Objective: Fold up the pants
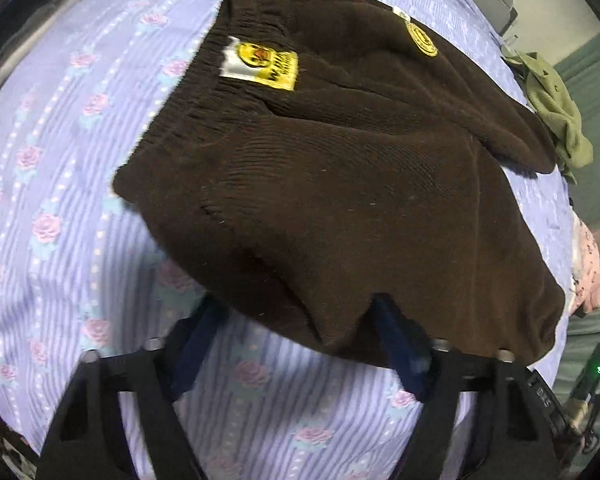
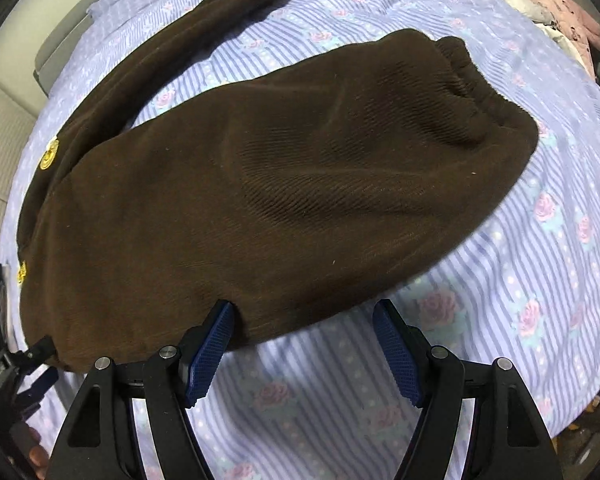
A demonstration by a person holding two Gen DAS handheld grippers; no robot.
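Dark brown corduroy pants [image 1: 340,168] lie spread on a lilac floral bedsheet [image 1: 60,208], with a yellow and white label [image 1: 260,66] inside the waistband and a round yellow patch [image 1: 422,40]. In the right wrist view the pants [image 2: 260,200] show one leg with an elastic cuff [image 2: 472,92] near and the other leg [image 2: 204,28] stretching away. My left gripper [image 1: 296,320] is open at the near edge of the pants, its fingertips under the fabric's edge. My right gripper [image 2: 304,316] is open, its left pad [image 2: 212,344] touching the leg's near edge.
An olive green garment [image 1: 556,116] and a pink patterned garment [image 1: 588,272] lie at the bed's right side. The pink garment [image 2: 556,8] also shows at the far right in the right wrist view. The left gripper [image 2: 12,372] shows at the right wrist view's lower left.
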